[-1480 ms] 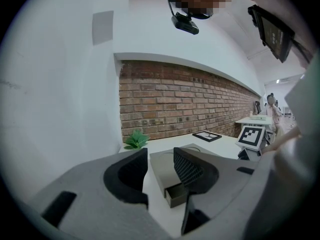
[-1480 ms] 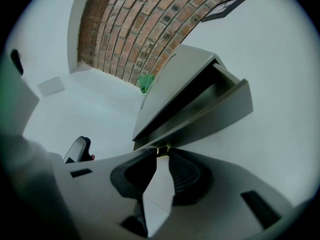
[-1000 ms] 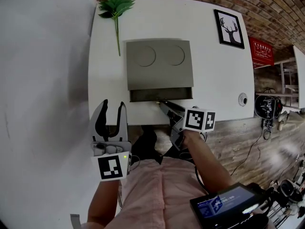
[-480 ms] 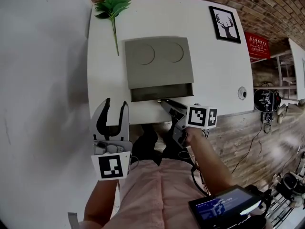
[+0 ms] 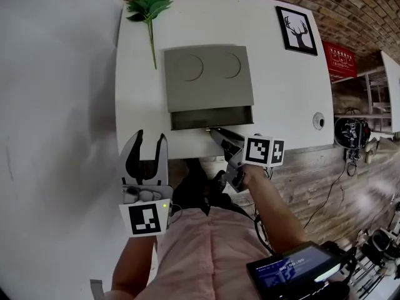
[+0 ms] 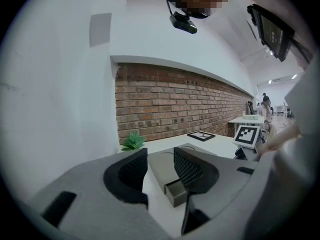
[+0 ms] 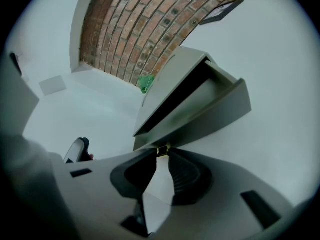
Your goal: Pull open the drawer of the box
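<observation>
drawer [image 5: 206, 119] and right gripper [image 7: 162, 152] unmoved

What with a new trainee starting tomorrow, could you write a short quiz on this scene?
1. Multiple choice: the right tongs are closed on A) the small brass-coloured knob, B) the green leafy sprig, C) the framed deer picture.
2. True or false: the left tongs stand open and grip nothing.
3. Fill in: the drawer of the flat grey box is pulled partly ____.
Key: 1 A; 2 true; 3 open.
</observation>
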`<state>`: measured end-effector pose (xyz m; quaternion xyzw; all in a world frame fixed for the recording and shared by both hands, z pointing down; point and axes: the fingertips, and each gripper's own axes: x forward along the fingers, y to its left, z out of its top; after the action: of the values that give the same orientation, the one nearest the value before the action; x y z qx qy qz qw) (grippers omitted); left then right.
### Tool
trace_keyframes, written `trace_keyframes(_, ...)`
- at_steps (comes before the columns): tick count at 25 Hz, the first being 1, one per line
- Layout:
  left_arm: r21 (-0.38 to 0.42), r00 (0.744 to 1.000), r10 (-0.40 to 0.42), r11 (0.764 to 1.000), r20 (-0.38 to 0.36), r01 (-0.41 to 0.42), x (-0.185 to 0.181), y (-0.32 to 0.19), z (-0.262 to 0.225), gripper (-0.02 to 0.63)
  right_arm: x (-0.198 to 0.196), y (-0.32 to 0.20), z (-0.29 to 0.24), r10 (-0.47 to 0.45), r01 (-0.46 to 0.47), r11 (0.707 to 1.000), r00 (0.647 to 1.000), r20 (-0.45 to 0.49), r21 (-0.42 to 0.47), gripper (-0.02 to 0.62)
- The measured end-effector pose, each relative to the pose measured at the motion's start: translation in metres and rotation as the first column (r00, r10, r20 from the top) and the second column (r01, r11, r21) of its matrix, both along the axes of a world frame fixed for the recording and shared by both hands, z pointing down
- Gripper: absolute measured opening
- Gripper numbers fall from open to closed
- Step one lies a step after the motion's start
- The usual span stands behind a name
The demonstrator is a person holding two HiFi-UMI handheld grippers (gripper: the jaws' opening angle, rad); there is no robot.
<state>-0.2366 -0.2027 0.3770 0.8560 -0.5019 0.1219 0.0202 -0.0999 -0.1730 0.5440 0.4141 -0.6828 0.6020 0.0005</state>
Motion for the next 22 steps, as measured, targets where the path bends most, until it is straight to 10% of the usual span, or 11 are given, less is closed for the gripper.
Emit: trace_keyframes(22, 0.03, 0.998, -0.057, 0.998, 0.022, 0.056, 0.002, 0.036, -0.016, 0.173, -0.003, 0.032, 0.001, -0.031, 0.031, 1.0, 1.0, 0.003, 0.006, 0.078)
